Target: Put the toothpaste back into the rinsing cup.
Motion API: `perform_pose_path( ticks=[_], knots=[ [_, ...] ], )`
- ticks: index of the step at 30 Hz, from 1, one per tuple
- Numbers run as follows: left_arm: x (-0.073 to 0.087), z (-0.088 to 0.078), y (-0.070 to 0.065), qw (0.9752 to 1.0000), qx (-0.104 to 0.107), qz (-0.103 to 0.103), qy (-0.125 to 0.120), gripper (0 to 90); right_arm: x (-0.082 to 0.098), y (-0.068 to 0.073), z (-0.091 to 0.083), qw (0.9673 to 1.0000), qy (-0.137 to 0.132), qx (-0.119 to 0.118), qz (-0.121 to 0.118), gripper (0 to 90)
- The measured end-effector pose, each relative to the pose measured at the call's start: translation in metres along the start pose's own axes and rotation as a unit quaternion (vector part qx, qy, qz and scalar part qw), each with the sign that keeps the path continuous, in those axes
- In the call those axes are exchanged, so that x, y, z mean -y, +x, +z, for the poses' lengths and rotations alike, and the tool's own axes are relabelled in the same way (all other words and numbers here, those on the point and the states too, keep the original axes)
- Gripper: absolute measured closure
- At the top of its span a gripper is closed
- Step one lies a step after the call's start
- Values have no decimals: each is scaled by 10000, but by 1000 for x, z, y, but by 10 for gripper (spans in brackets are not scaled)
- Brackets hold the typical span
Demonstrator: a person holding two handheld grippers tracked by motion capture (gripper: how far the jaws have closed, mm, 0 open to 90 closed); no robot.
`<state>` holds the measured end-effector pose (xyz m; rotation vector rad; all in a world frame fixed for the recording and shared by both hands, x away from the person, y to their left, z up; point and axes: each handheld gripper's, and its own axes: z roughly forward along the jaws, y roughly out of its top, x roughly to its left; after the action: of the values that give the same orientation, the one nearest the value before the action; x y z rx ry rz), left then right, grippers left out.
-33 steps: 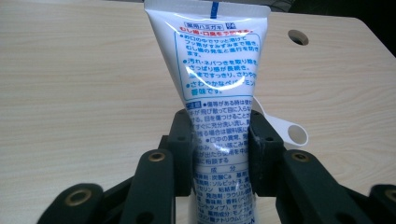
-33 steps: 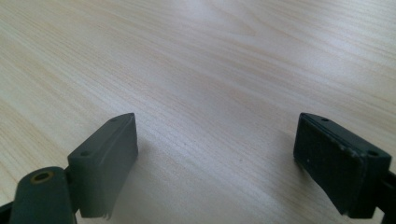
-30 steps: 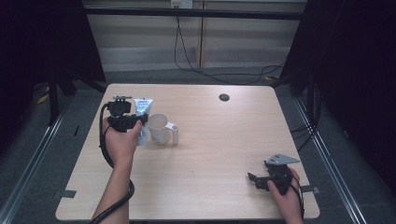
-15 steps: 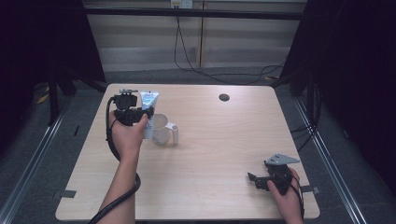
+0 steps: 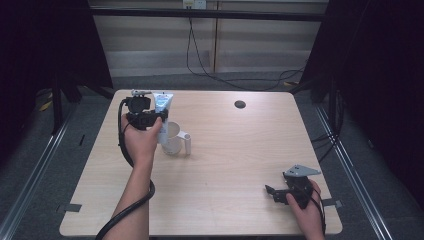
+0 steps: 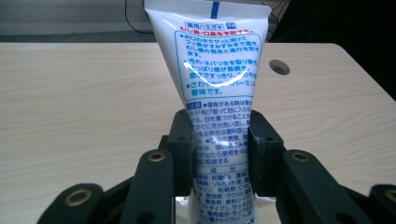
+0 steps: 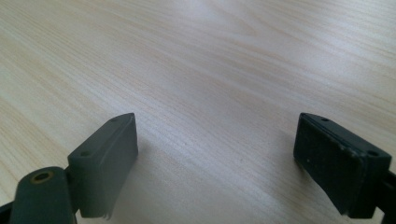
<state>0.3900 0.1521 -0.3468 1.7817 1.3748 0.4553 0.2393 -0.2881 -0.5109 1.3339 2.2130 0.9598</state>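
Since the earlier frames the left tongs (image 5: 150, 116), with one white tube (image 5: 162, 104) in their grip, have shifted a little toward the right and far side of the counter (image 5: 235, 150), closer to the mug (image 5: 172, 138); the right tongs (image 5: 278, 192) have kept their place near the counter's near right corner.

Items, counted: one tube, one mug, two tongs, one dark round hole (image 5: 240, 104) in the counter top.

Left tongs: closed on the tube. In the left gripper view the two black pads press the tube (image 6: 219, 93) from either side at its lower part, and the tube stands upright with its flat crimped end uppermost, blue print facing the camera. In the high view the tube sits just above and beside the far left rim of the mug, lifted off the counter; whether it touches the rim cannot be told.

Mug: white, upright on the counter left of centre, its handle turned toward the right.

Right tongs: jaws wide apart, nothing between them; in the right gripper view bare wood grain (image 7: 210, 84) lies between the two pads. They rest low over the counter, well apart from mug and tube.
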Motion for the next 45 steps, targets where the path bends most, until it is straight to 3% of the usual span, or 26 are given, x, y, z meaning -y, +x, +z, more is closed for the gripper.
perform_pose_path(
  ticks=[3,14,25,45],
  knots=[
    [-3,4,-1,10000,51,-48,-37,676,0,0,0,10000,1,0,-1,133],
    [-12,17,-9,9998,140,78,-138,675,0,0,0,10000,6,-7,11,132],
    [-17,33,-14,9995,212,-10,-216,674,0,0,0,10000,2,-10,-1,132],
    [-17,45,-12,9995,111,60,-298,670,0,0,0,10000,-5,-11,-13,133]
  ],
)
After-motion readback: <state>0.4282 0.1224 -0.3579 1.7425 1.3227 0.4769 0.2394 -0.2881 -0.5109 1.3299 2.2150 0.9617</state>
